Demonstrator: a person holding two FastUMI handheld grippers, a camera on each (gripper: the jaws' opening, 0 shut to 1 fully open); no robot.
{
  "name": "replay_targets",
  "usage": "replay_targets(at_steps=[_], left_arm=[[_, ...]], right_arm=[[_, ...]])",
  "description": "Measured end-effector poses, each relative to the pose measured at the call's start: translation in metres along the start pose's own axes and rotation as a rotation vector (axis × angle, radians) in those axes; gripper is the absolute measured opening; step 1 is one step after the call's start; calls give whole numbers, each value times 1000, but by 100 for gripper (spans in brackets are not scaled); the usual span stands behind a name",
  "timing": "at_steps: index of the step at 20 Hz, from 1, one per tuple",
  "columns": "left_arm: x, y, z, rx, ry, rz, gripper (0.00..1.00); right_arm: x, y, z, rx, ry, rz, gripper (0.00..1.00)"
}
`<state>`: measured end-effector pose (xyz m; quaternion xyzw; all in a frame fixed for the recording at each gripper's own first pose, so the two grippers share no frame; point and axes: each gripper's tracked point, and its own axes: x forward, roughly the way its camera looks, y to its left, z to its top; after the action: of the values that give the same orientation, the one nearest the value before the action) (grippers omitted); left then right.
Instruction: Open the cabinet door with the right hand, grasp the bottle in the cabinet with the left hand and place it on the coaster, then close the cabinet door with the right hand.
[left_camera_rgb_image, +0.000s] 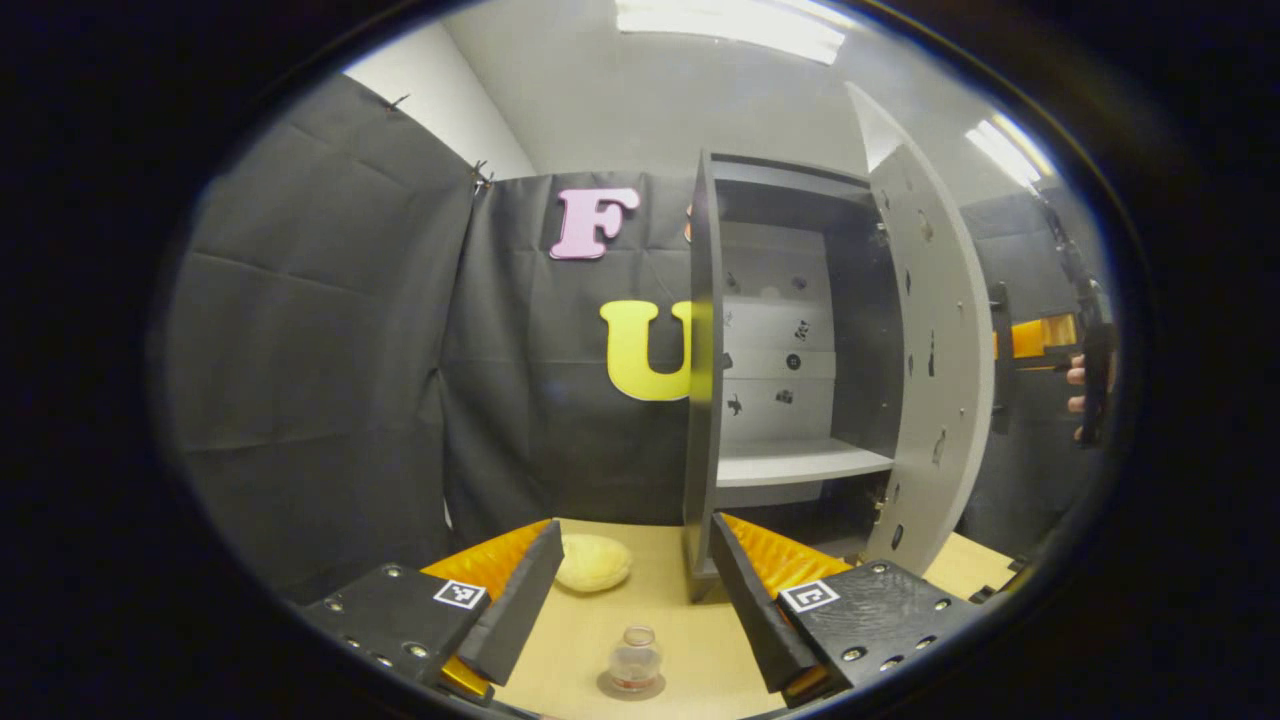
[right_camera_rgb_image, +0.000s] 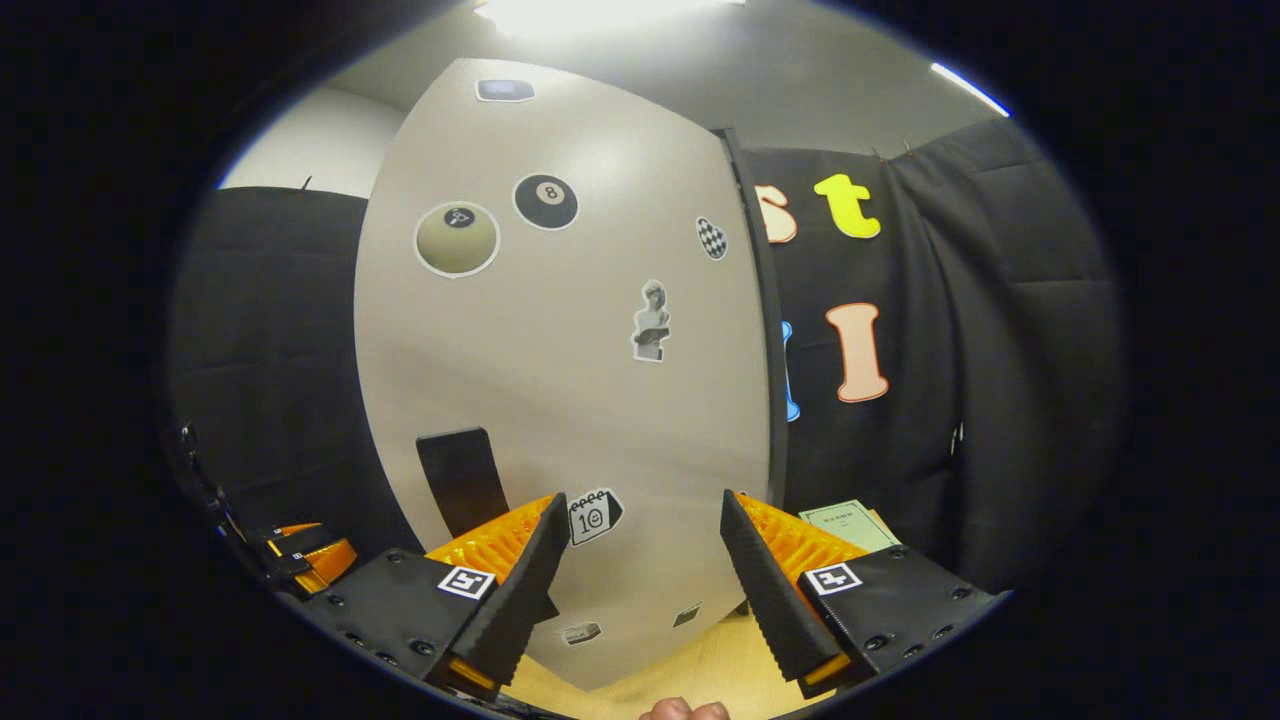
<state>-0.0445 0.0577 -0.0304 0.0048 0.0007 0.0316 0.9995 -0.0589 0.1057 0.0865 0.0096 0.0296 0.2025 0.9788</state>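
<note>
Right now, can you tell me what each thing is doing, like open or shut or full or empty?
Door: open.
Cabinet: open, shelf empty.
Bottle: upright on the coaster, out of the cabinet.
Left gripper: open, holding nothing.
Right gripper: open, facing the door's outside.

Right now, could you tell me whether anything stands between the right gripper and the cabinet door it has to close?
Nothing visible does. The open right gripper faces the door on its outer face with nothing between them, and the bottle already stands on the coaster on the table, outside the cabinet.
</note>
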Motion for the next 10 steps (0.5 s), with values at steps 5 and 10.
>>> replay_targets(at_steps=[5, 10], left_arm=[[-3, 16, -5, 4, 5, 32, 86], [-4, 24, -7, -11, 14, 44, 86]], right_arm=[[28, 31, -2, -16, 16, 42, 97], [38, 64, -17, -32, 43, 95, 97]])
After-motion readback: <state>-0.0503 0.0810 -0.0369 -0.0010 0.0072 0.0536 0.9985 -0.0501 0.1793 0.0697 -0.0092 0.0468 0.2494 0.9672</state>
